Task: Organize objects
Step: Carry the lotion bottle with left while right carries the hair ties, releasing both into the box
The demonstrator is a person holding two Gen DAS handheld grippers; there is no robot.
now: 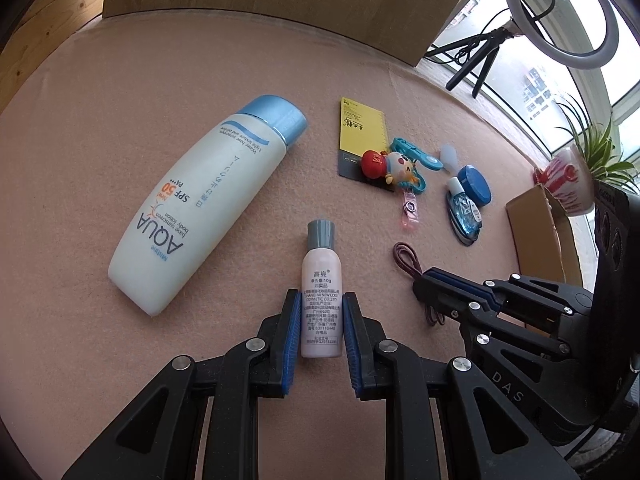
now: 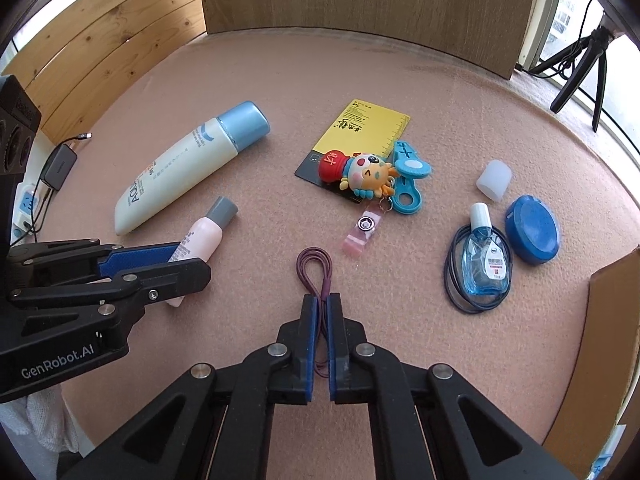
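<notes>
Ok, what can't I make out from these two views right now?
- Left wrist view: the near end of the purple hair tie is hidden under the right gripper.
- Right wrist view: the small pink bottle is partly hidden behind the left gripper.
- Cardboard box: contents hidden, cut off.

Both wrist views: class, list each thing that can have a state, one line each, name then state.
Small pink bottle with grey cap: lying flat, capped, clamped by left gripper.
Thin maroon hair tie: on the mat, pinched by shut right gripper.
Large white sunscreen bottle with blue cap: lying down, capped.
Small clear blue bottle: lying down, capped.
Round blue case: closed.
</notes>
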